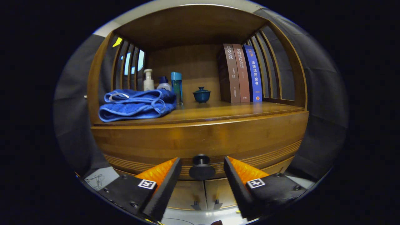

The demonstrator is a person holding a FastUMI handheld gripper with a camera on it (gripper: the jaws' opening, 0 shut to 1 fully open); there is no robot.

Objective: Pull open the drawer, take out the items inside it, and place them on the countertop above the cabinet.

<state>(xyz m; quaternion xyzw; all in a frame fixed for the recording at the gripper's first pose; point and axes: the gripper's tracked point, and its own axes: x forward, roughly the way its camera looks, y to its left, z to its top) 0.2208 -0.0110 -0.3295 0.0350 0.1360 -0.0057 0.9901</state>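
Jaws spread wide, lined up on the drawer knob.

The gripper [201, 175] is released, its two fingers standing apart with nothing between their pads but the dark round knob [201, 168], which sits centred in the gap and just ahead of the tips, untouched as far as can be told. The knob's stem points straight out toward the camera, so the pull should run back along the fingers' own line (a straight draw, I judge). The drawer [200, 142] is a wide, shut front, its long axis lying across the jaws. Above it the worktop [237, 111] carries a folded blue towel [136, 104], bottles [162, 82], a small lidded cup [201, 94] and upright books [240, 73].
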